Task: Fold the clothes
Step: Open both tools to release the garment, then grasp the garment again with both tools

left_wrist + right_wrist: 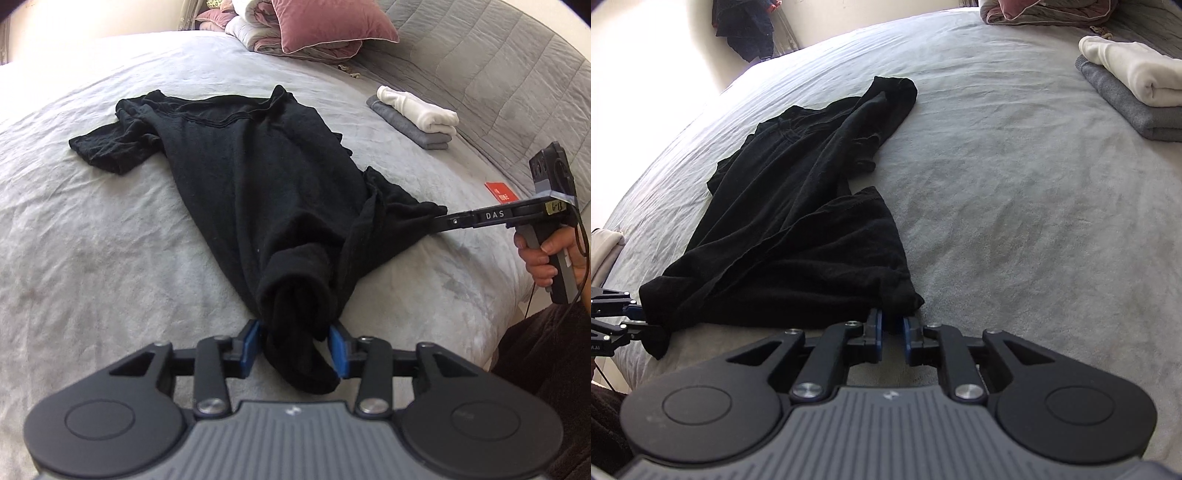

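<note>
- You are laying a black shirt [258, 177] on the grey bed [110, 258], mid-frame in the left view, still bunched.
- Your left gripper [295, 347] is standing half wide with a wad of hem between its pads.
- Your right gripper [891, 334] is standing narrowly parted at the other hem corner; grip unclear.
- Next, likely spread the hem flat before folding, clear of the folded pile [1134, 92] upper right.

- We see the crumpled black cotton T-shirt [236, 166] lying on the grey bedspread [92, 240].
- Behind it, rightward, a folded white garment [417, 110] sits on a folded grey towel [406, 127].
</note>
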`<state>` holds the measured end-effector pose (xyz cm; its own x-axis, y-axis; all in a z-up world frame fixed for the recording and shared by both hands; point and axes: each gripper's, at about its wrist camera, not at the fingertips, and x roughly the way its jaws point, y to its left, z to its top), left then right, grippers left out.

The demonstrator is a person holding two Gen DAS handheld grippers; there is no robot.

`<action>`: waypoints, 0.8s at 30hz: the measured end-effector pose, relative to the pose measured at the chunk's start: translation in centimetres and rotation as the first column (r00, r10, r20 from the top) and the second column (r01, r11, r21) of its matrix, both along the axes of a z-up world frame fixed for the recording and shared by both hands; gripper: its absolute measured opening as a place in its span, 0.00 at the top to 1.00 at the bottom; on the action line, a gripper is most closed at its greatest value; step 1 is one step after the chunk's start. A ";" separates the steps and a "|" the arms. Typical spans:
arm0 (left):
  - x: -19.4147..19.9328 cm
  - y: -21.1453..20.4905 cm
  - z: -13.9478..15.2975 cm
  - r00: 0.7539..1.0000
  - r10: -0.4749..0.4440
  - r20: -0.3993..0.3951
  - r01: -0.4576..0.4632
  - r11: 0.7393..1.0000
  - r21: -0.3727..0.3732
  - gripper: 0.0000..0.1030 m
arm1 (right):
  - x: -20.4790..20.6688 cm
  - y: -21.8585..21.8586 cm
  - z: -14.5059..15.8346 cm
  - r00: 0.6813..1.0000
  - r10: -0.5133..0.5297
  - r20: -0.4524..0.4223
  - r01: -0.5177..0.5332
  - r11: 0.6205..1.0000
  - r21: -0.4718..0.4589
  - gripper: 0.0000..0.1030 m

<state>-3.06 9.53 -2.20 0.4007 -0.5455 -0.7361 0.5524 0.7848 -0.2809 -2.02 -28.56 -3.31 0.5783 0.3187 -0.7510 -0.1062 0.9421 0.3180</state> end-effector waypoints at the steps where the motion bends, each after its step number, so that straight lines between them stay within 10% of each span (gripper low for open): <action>1: 0.1 0.1 0.2 1.000 0.003 0.000 -0.003 1.000 -0.011 0.50 | 0.1 -0.2 0.1 1.000 -0.009 -0.001 0.009 1.000 0.017 0.79; 4: 0.6 0.4 0.7 0.999 0.031 0.005 -0.031 0.999 -0.030 0.40 | 0.4 -0.8 0.5 0.999 -0.038 -0.001 0.038 0.997 0.070 0.57; 24: 7.3 0.3 -0.1 0.923 0.351 -0.161 -0.370 0.922 -0.112 0.40 | 3.3 -1.0 1.8 0.986 -0.152 -0.071 0.164 0.959 0.232 0.56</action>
<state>4.19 9.85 -2.33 0.4910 -0.4825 -0.7253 0.1883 0.8717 -0.4524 1.32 -29.56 -1.55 0.5980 0.3979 -0.6957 0.0606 0.8431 0.5343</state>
